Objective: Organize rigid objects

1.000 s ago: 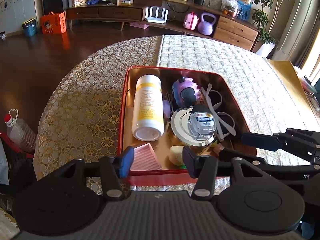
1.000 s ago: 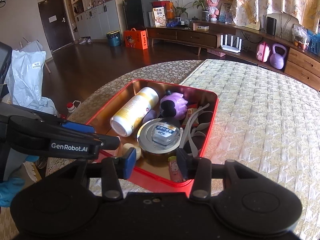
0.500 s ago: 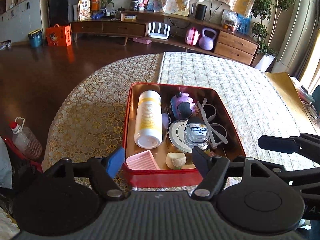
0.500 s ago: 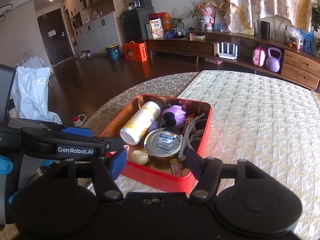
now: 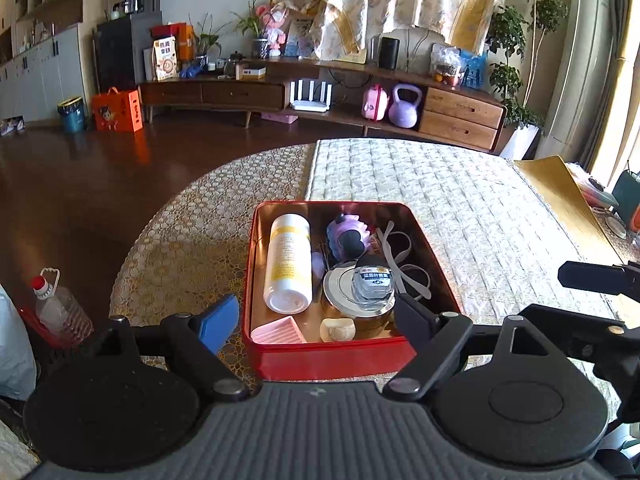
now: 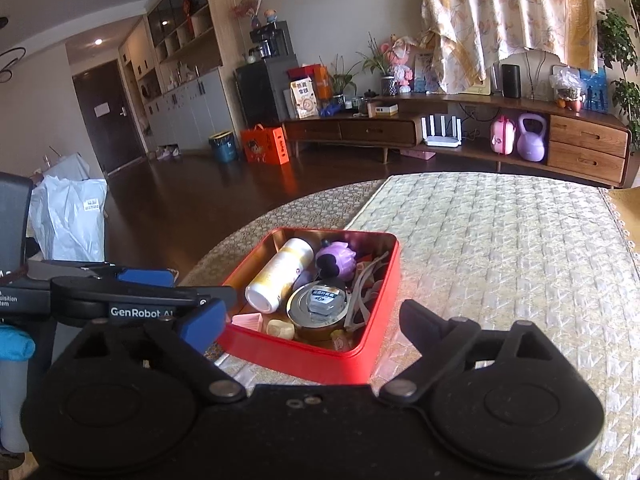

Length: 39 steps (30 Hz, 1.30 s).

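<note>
Ahead of the tool, past the round worktop (image 5: 192,248) with its gold-patterned cloth, a dark glossy wood floor (image 5: 100,168) runs to a long low wooden sideboard (image 5: 460,114) against the far wall. A floral curtain (image 5: 400,4) hangs above it, glowing with daylight. Tall pale cabinets (image 6: 188,116) and a dark door (image 6: 108,116) stand off to the left; leafy plants (image 5: 520,40) rise at the right.

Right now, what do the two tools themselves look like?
Both are matte black linkage frames with round disc hubs and silver pivot pins. On the left tool and right tool, one finger carries a blue pad, the other is black. White "GenRobot.AI" lettering marks the left one's side.
</note>
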Tool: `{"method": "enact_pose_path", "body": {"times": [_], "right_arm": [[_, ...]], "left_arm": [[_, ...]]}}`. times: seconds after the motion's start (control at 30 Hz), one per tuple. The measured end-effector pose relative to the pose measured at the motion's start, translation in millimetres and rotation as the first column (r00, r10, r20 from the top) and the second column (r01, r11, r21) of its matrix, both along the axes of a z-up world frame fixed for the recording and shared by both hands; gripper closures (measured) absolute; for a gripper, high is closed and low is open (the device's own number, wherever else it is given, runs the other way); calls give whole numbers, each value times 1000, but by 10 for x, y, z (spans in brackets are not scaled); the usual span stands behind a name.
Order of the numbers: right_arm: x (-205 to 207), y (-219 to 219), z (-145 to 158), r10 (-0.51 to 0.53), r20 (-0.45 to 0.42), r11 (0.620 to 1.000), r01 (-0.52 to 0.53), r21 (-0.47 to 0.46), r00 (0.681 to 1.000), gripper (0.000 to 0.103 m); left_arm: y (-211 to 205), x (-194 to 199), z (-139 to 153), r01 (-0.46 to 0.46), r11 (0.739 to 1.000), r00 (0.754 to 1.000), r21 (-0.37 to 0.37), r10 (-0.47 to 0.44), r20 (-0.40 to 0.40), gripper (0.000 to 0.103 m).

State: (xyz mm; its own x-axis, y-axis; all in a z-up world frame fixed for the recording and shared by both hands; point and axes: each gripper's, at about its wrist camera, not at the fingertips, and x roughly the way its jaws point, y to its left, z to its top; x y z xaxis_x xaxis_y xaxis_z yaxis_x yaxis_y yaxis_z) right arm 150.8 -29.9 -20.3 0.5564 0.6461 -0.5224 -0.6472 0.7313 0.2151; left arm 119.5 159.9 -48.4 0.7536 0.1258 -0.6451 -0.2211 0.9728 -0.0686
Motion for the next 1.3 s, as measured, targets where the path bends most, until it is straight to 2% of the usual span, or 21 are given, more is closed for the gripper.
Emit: {"method": "enact_pose_path", "body": {"times": [0.17, 0.77, 1.3], "right_arm": [[-111, -122, 25, -21, 14, 1000, 21, 10, 1000, 0], [-449, -506, 57, -112, 68, 993, 110, 31, 991, 0], [-515, -771, -7, -155, 22, 986, 153, 67, 988, 0]], "left_arm": [[-88, -93, 56, 11, 1000, 1000, -1, -11, 26, 3], [-529, -348, 220, 41, 996, 998, 75, -44, 43, 3], [-788, -458, 272, 56, 994, 997, 89, -60, 48, 3]]}}
